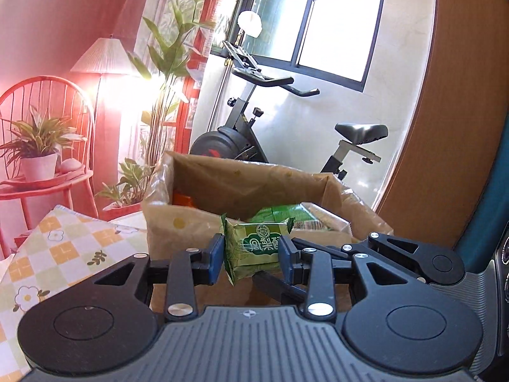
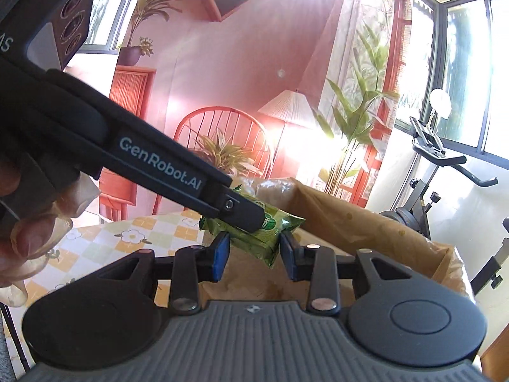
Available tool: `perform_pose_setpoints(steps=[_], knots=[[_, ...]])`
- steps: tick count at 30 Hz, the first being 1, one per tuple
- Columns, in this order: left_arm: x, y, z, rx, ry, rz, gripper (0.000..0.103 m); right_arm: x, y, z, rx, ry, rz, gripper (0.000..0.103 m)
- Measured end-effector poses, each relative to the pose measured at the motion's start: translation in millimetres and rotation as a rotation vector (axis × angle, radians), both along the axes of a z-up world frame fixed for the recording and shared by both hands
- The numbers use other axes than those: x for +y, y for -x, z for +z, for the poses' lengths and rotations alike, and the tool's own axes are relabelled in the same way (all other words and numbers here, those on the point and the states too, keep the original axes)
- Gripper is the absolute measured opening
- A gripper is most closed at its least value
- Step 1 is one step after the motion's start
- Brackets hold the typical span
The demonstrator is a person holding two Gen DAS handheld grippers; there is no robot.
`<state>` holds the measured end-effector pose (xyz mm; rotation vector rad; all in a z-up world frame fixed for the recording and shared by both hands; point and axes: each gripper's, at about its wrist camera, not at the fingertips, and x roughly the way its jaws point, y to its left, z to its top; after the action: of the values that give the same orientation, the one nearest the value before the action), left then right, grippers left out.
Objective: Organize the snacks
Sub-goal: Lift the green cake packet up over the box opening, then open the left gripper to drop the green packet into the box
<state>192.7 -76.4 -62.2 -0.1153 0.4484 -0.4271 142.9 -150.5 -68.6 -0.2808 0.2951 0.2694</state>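
My left gripper [image 1: 253, 250] is shut on a green snack packet [image 1: 259, 243], its blue pads pressing both sides. It hangs above an open brown cardboard box [image 1: 241, 187] lined with plastic, where more green packets [image 1: 296, 215] lie. My right gripper [image 2: 254, 251] is shut on a second green packet [image 2: 262, 253], just under the left gripper's packet [image 2: 284, 219]. In the right wrist view the left gripper [image 2: 248, 216] reaches in from the upper left, held by a hand [image 2: 31, 222]. The right gripper [image 1: 276, 286] shows in the left wrist view beneath the left one.
The box [image 2: 381, 238] stands on a table with a checked floral cloth [image 1: 63, 248]. Behind it are an exercise bike [image 1: 251, 133], tall plants [image 1: 168, 63], a red chair [image 1: 41, 111] with a potted plant and a lit lamp. A wooden panel [image 1: 445, 95] rises at the right.
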Motion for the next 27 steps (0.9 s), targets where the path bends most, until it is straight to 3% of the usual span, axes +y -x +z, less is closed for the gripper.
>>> perform_pose_setpoints(steps=[8, 13, 19, 21, 24, 27], knots=[[-28, -67, 26, 0.005, -0.045, -0.062, 0.039, -46, -62, 42, 0.056, -0.048, -0.029, 0.038], [-34, -104, 15, 0.081, -0.035, -0.080, 0.040, -69, -98, 41, 0.150, -0.082, -0.055, 0.038], [-39, -116, -2, 0.122, -0.070, -0.079, 0.041, -80, -115, 31, 0.227, -0.077, -0.085, 0.038], [-35, -112, -2, 0.112, -0.077, -0.073, 0.053, -84, -114, 30, 0.239, -0.089, -0.093, 0.039], [-30, -105, 5, 0.066, -0.108, -0.050, 0.074, -91, -107, 33, 0.241, -0.100, -0.123, 0.058], [-34, -95, 18, 0.012, -0.184, -0.039, 0.077, -99, -103, 39, 0.245, -0.137, -0.177, 0.076]])
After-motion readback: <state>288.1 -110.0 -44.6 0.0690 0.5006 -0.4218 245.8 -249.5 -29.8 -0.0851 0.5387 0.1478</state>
